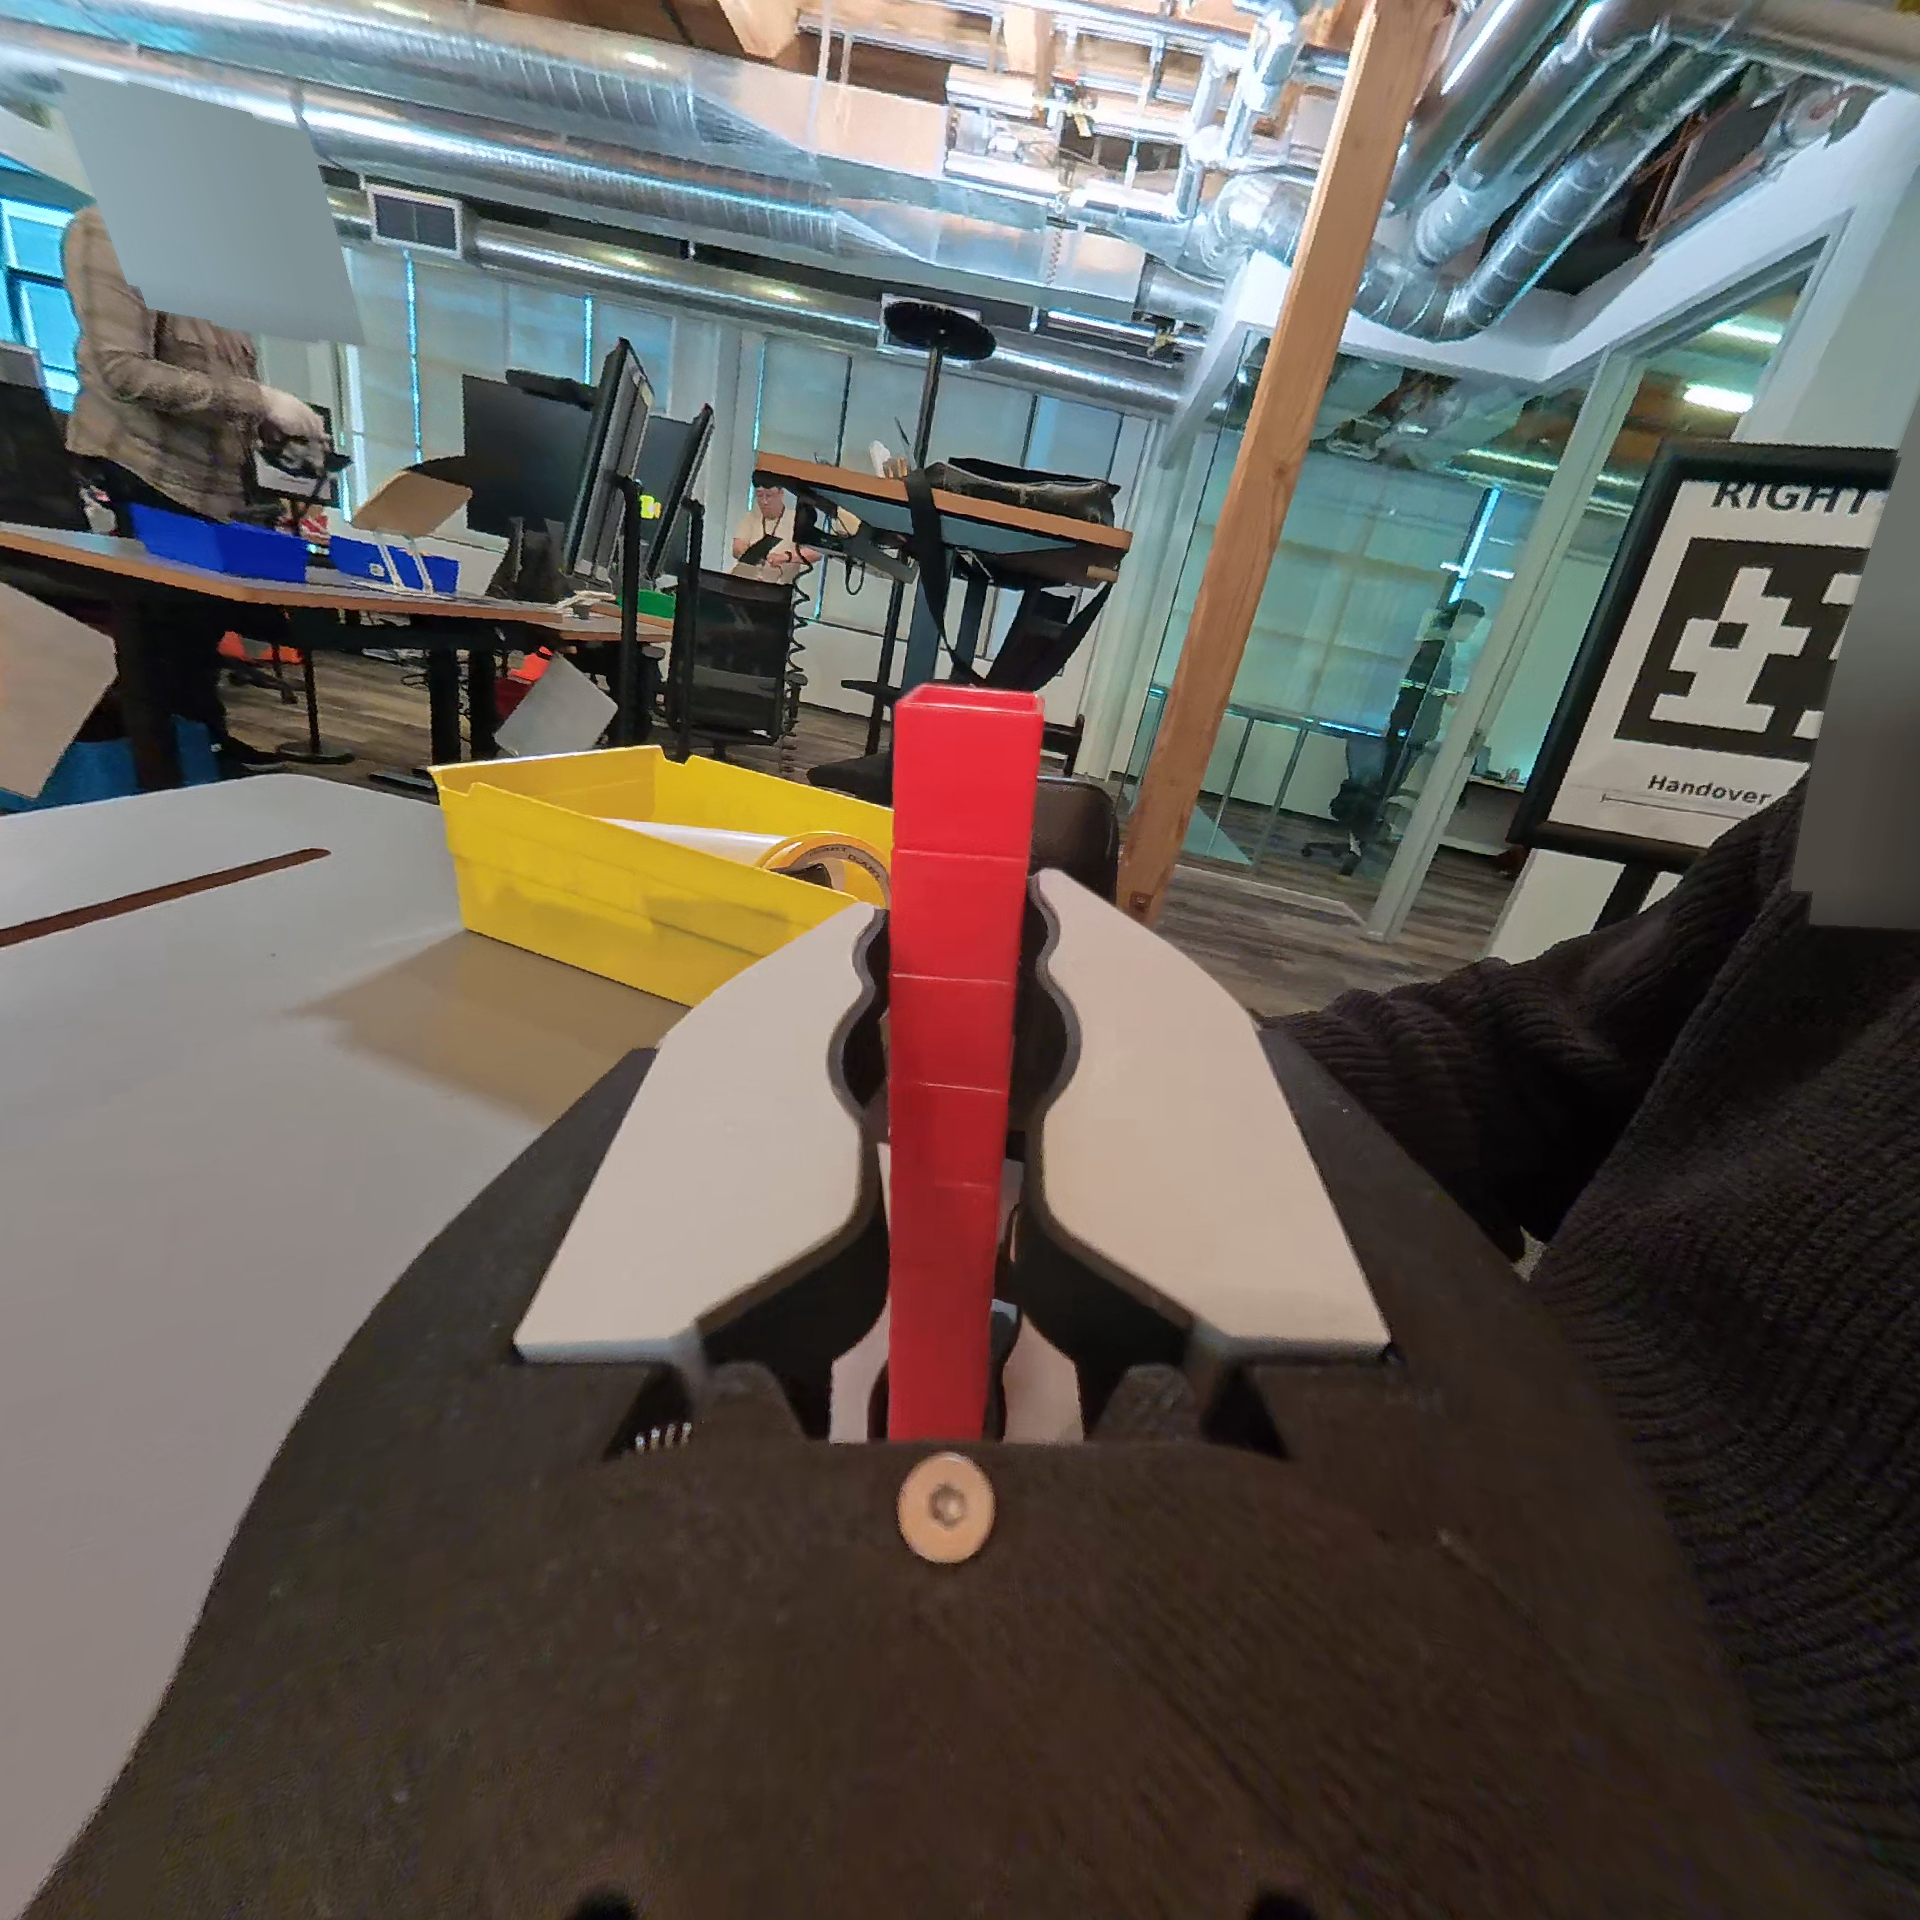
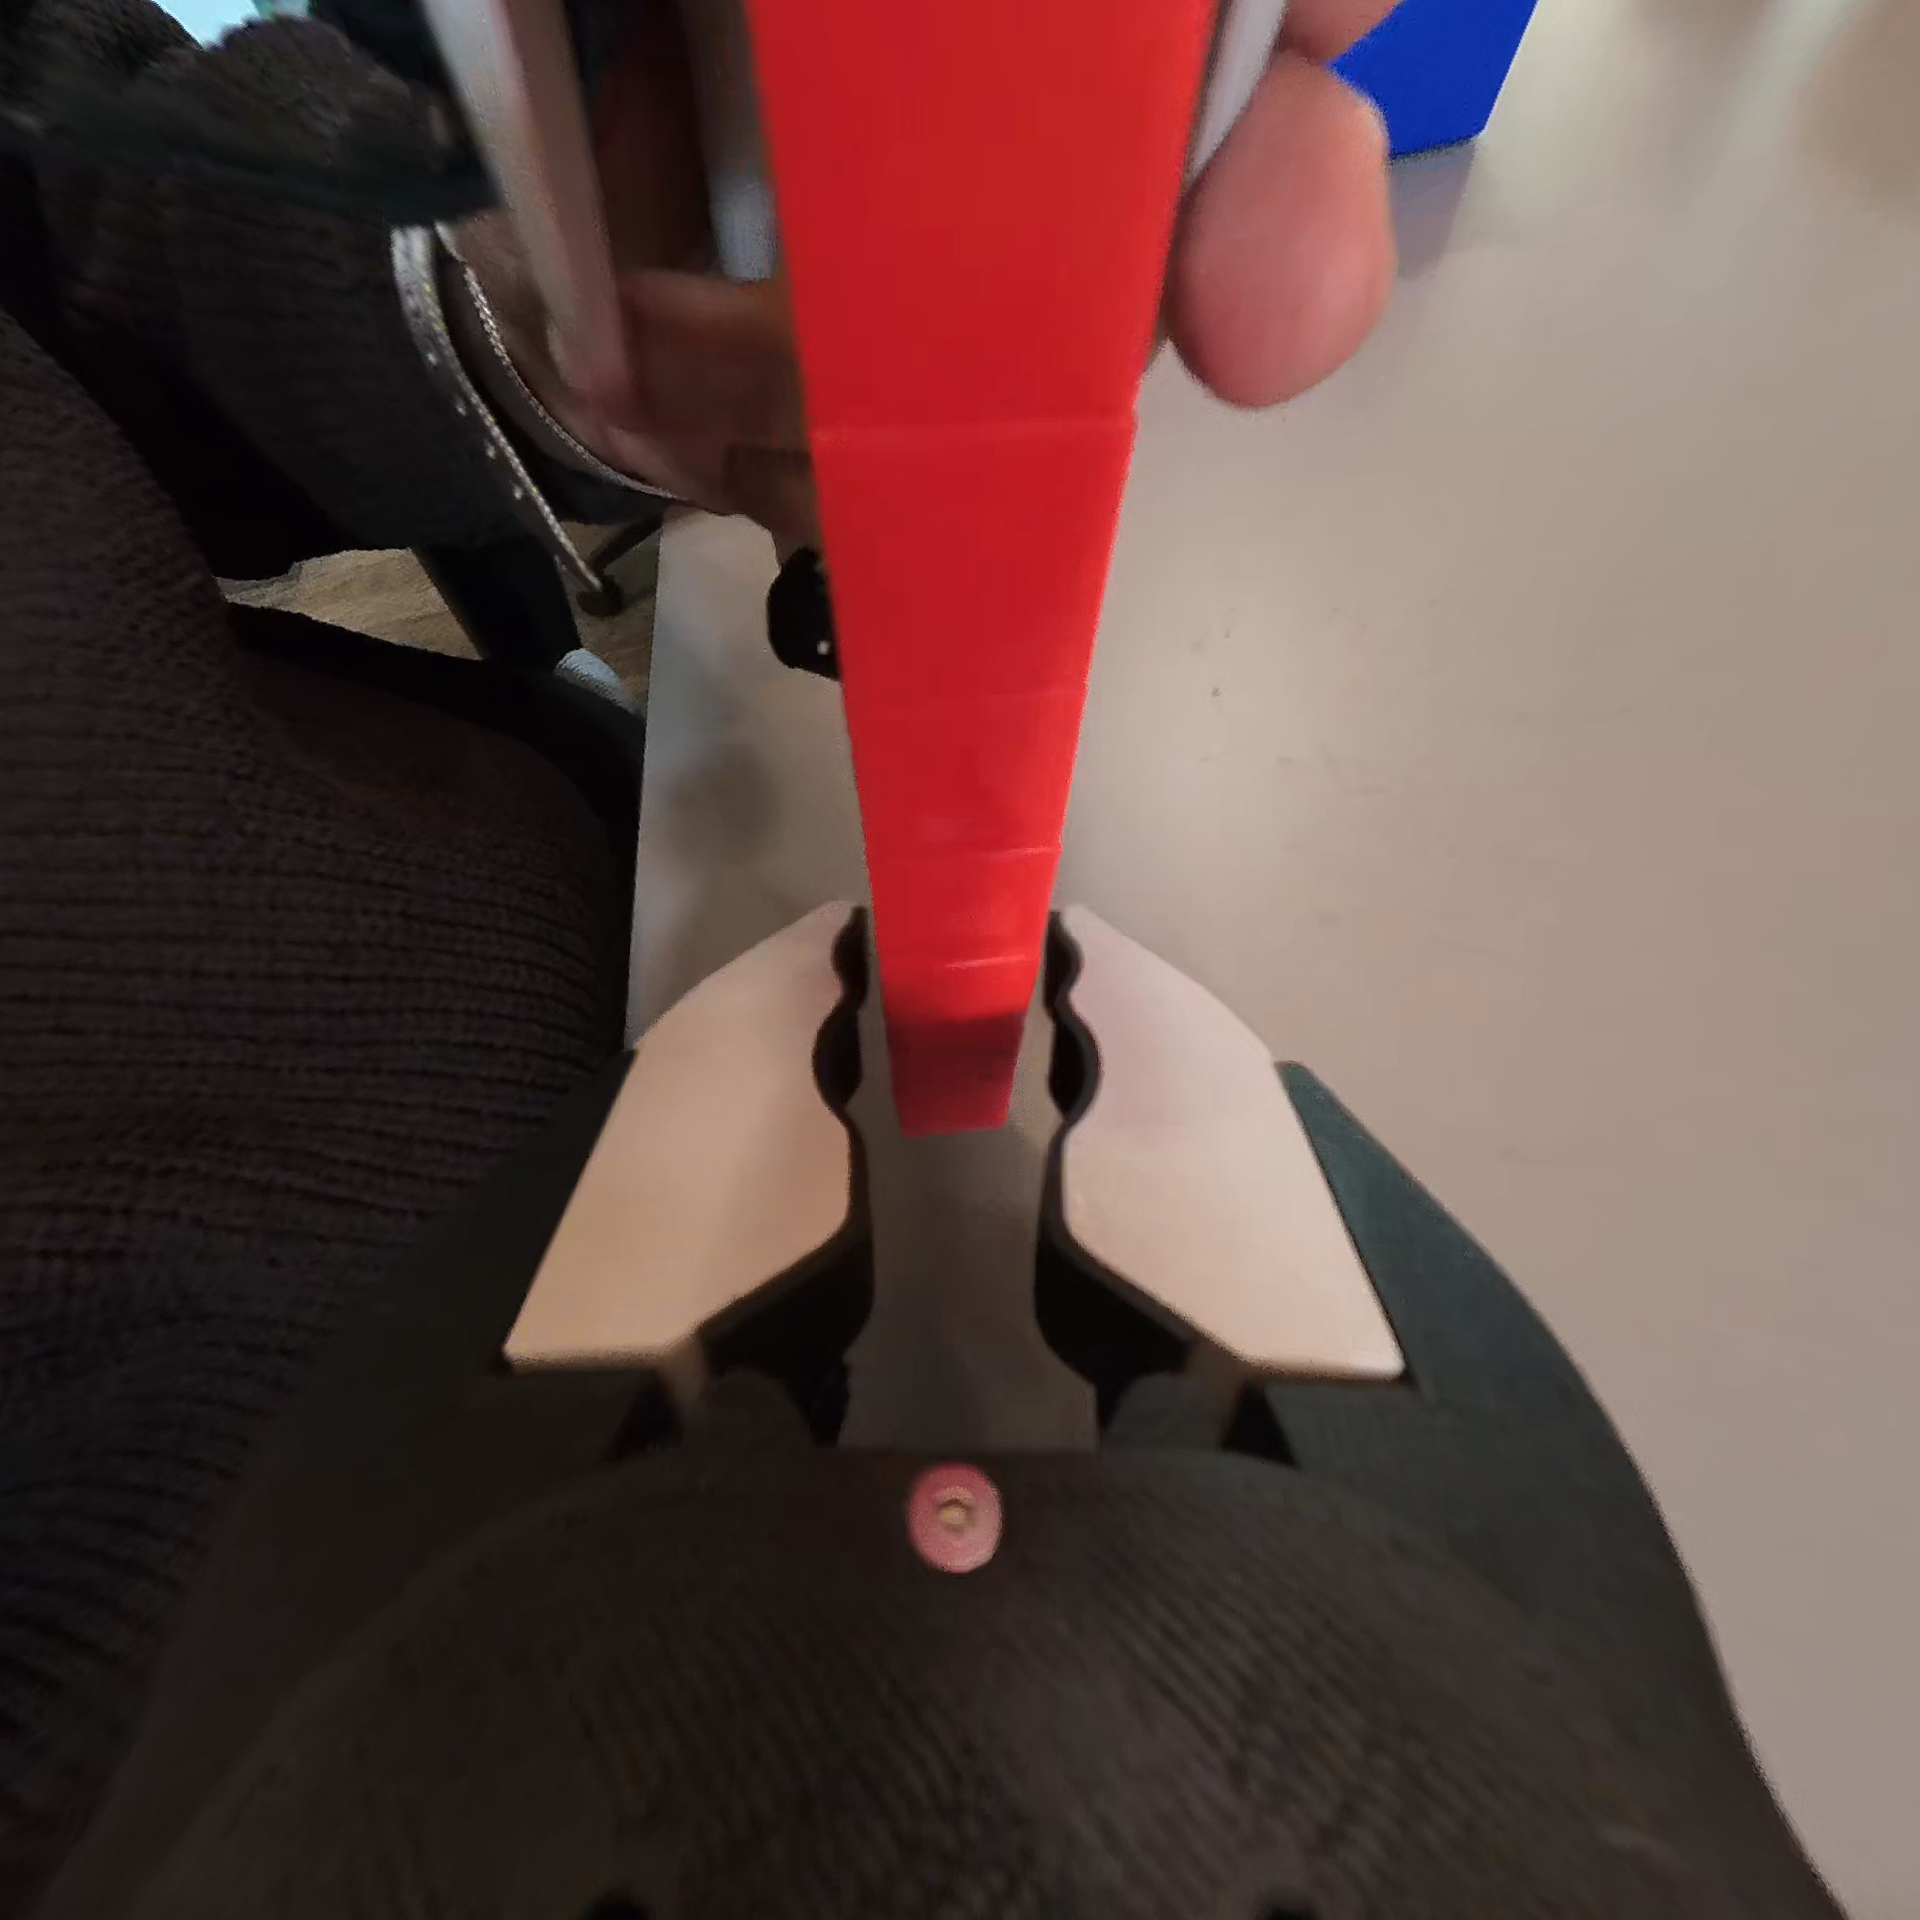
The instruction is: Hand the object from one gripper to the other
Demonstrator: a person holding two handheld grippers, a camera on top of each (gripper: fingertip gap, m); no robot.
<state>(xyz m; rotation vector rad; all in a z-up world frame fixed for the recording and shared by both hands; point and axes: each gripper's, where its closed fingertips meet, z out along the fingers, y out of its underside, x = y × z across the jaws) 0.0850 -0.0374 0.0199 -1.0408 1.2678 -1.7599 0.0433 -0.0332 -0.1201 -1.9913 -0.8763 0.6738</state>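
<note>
Left gripper [image 1: 956, 914] clamped on red block bar [image 1: 961, 997], held upright. Right gripper [image 2: 954, 935] narrowly parted around bar's end [image 2: 954, 1060], seemingly not yet gripping. Handover judged midway: closing and release remaining. Beyond: pale grey table [image 1: 208, 1091], yellow bin [image 1: 623, 862], open office with desks, exposed ducts.

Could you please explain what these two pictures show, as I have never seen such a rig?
No robot here: a person holds a two-finger gripper in each hand, each carrying a forward-looking camera. In the left wrist view, the left gripper is shut on a long red square plastic bar. Beyond it a yellow plastic bin sits on the grey table. In the right wrist view, the right gripper is open, with the bar's end between its fingers but apparently not clamped. A handover seems under way.
</note>
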